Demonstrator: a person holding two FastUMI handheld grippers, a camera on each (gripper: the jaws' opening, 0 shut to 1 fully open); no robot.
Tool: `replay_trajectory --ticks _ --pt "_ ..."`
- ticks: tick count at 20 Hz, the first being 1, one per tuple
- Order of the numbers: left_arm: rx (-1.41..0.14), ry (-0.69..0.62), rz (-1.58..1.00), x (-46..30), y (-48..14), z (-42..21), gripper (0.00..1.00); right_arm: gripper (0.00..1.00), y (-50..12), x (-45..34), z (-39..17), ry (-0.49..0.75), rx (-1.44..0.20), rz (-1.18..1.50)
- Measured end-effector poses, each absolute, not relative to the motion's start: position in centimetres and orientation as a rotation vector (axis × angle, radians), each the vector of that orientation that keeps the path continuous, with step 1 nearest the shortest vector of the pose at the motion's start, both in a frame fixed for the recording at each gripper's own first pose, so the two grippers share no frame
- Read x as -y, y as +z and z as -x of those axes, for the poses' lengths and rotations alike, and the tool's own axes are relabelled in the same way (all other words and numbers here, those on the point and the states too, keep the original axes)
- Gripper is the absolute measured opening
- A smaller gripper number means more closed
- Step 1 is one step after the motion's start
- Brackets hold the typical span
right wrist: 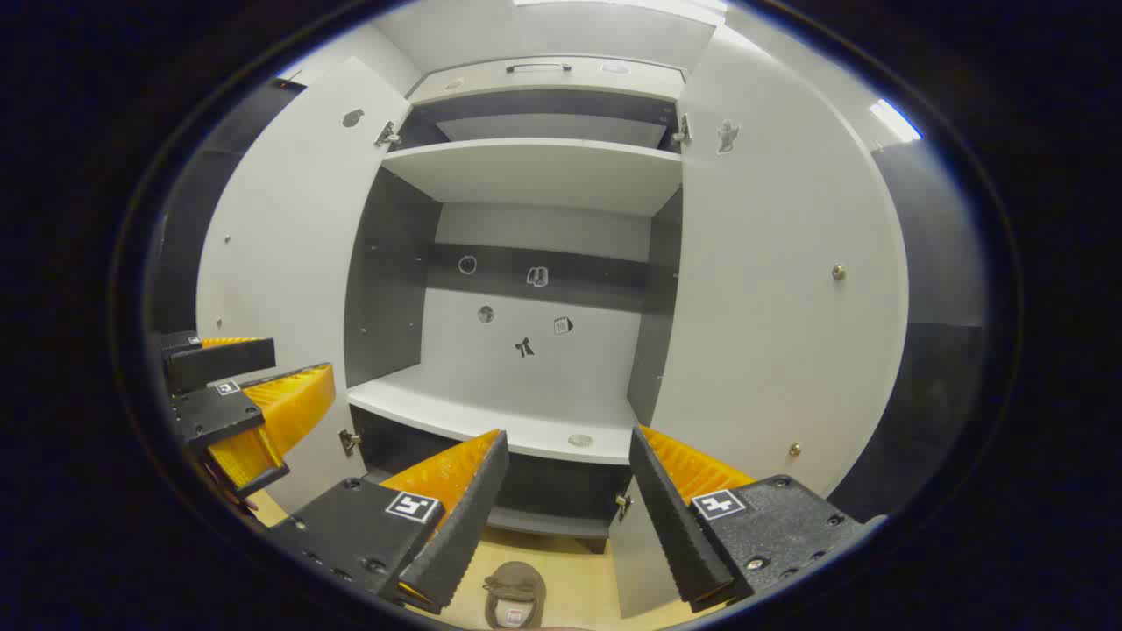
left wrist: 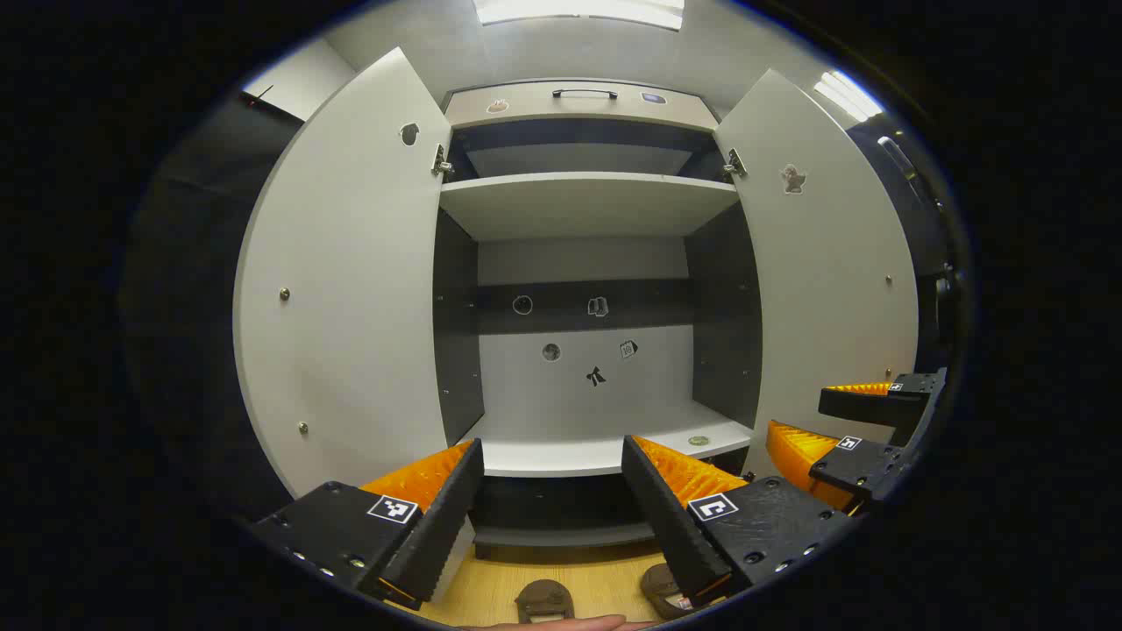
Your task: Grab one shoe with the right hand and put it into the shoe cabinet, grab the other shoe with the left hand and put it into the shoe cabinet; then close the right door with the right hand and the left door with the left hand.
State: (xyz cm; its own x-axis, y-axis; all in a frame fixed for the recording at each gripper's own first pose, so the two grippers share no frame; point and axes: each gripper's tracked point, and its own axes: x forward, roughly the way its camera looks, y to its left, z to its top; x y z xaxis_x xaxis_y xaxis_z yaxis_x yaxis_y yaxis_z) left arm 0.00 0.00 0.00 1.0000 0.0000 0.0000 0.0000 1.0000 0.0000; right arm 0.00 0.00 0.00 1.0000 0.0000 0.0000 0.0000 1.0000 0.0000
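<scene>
1. Both views are bright and evenly lit from above; a ceiling light panel (left wrist: 578,10) glows white at the top of the left gripper view, blown out to plain glare.
2. A second ceiling strip (left wrist: 846,95) burns out at the upper right; the right gripper view shows a similar bright strip (right wrist: 894,120).
3. The white cabinet doors (left wrist: 351,280) reflect light softly, without hard hotspots.
4. Shadow gathers under the upper shelf (left wrist: 585,203) and in the dark recess below the lower shelf (right wrist: 491,419).
5. Fisheye distortion bows the door edges and shelf lines outward, most strongly near the rim.
6. Focus is sharp at the centre; the shoes (left wrist: 545,601) at the bottom edge look soft and dim.
</scene>
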Motion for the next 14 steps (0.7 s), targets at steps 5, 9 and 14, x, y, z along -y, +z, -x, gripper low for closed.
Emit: replay_trajectory --ticks 5,9,14 --pt "-0.004 0.010 -0.007 -0.2 -0.1 0.2 0.96 0.90 -0.2 -0.5 -0.1 0.016 -0.007 0.005" --pt "-0.007 0.022 -0.004 -0.5 -0.1 0.3 0.96 0.90 -0.3 -1.1 -0.2 0.040 -0.008 0.008" --pt "-0.001 0.036 -0.009 -0.9 0.2 0.2 0.96 0.90 -1.4 -1.5 -0.7 0.050 -0.016 0.019"
